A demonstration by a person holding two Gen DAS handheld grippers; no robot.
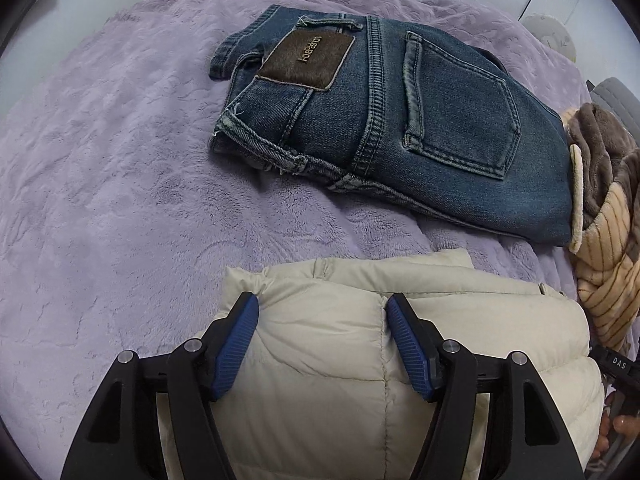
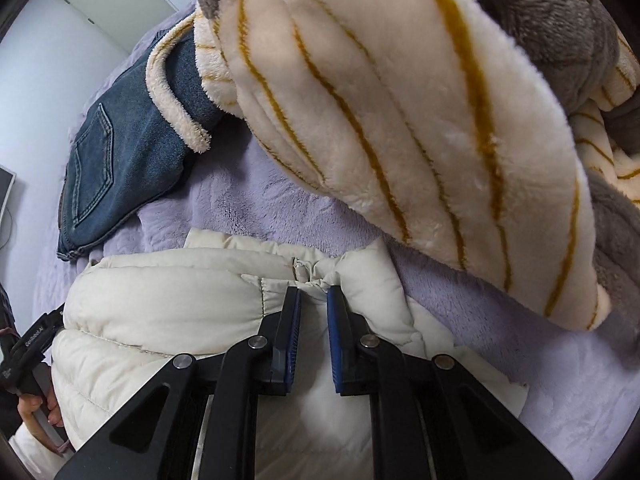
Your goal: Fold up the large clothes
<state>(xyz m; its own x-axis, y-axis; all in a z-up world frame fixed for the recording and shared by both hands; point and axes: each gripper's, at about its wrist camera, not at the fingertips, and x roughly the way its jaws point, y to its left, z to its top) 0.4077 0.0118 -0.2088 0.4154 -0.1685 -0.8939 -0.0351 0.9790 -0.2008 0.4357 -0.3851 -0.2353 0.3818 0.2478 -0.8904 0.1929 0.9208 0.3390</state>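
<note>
A cream puffer jacket (image 1: 360,344) lies folded on the lilac blanket (image 1: 100,200) at the near edge. My left gripper (image 1: 322,304) is open, its blue pads (image 1: 236,344) spread over the jacket's left part. In the right wrist view the same jacket (image 2: 160,292) fills the lower half. My right gripper (image 2: 314,294) is nearly closed, its pads pinching a fold of the jacket's edge near the collar seam. The left gripper's handle and a hand (image 2: 32,364) show at the far left.
Folded blue jeans (image 1: 400,120) lie beyond the jacket, also in the right wrist view (image 2: 120,152). A fleece garment, cream with ochre stripes and grey trim (image 2: 420,100), lies heaped at the right (image 1: 608,248). White walls stand behind the bed.
</note>
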